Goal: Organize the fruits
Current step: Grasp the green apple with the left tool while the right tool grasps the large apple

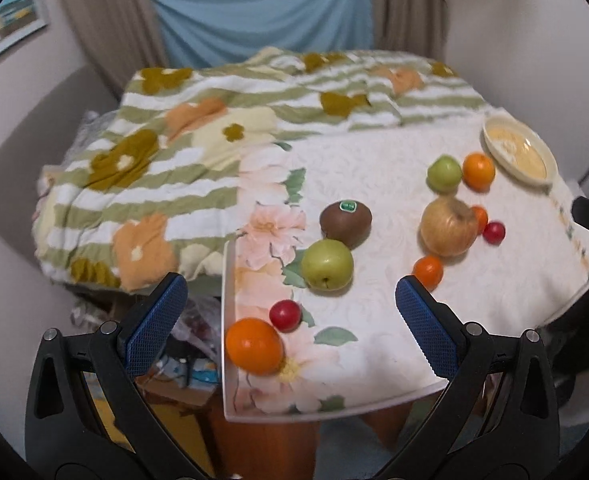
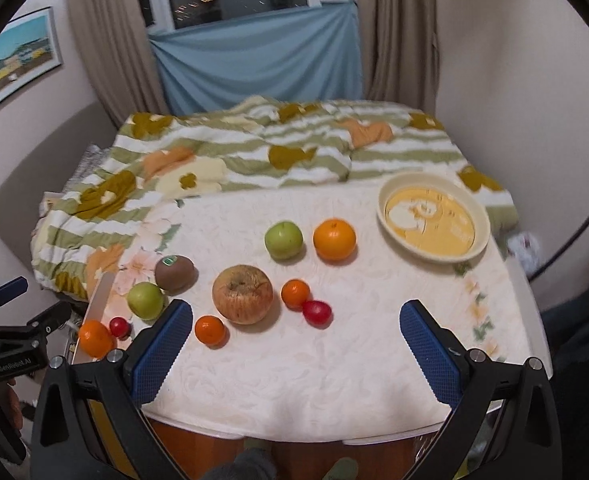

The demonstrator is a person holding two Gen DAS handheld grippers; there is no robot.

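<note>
On the cloth-covered surface (image 2: 334,380) the fruits lie scattered: a wrinkled apple (image 2: 242,294) near the middle, a kiwi (image 2: 174,273) touching a green apple (image 2: 145,300) to its left, and an orange (image 2: 334,239) beside a second green apple (image 2: 283,239) farther back. An empty yellow plate (image 2: 433,218) sits at the far right corner. Both the left gripper (image 1: 290,316) and the right gripper (image 2: 294,344) hover with fingers spread wide, holding nothing.

10 fruits (image 2: 242,294) lie scattered beside an empty plate (image 2: 432,216).
</note>
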